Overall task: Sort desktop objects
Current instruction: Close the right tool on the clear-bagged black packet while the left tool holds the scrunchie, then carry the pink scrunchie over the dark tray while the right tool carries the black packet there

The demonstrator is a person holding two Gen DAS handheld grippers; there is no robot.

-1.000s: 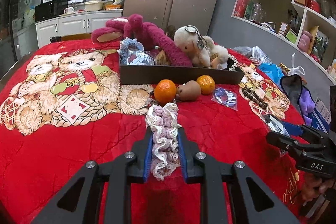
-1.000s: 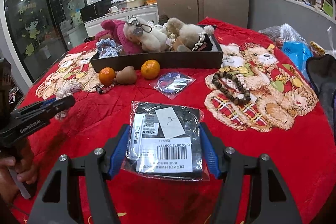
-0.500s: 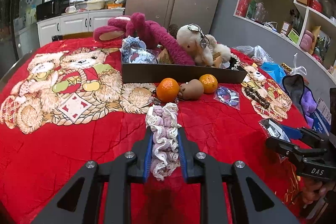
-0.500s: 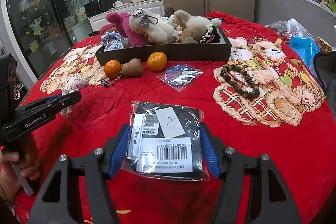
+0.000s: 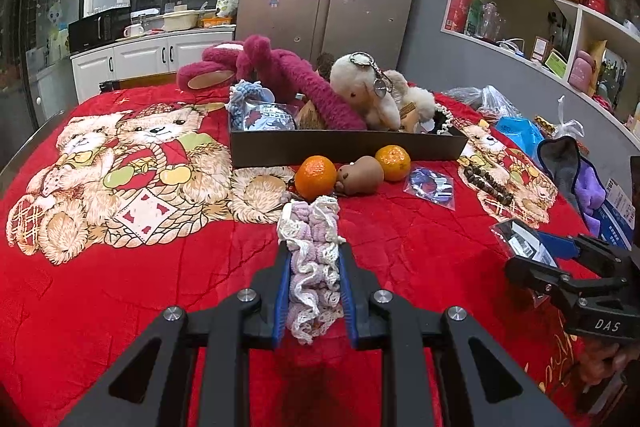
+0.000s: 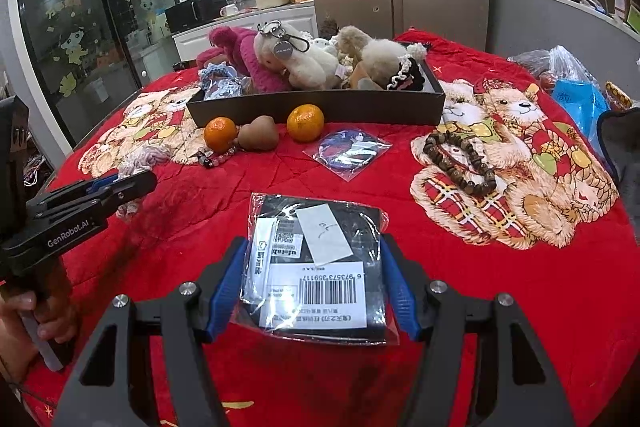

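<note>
Left claw [image 5: 313, 279] pinching scrunchie [image 5: 312, 259], right claw [image 6: 314, 283] clamping packet [image 6: 316, 267]; both seemingly bound for tray [image 6: 320, 107].

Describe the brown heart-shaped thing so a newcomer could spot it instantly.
Find the dark tray of plush toys on the red cloth. Just in front of its near wall sit two oranges; the brown heart-shaped lump lies between them. It is dull brown and lobed, while both neighbours are round and bright orange.
</note>
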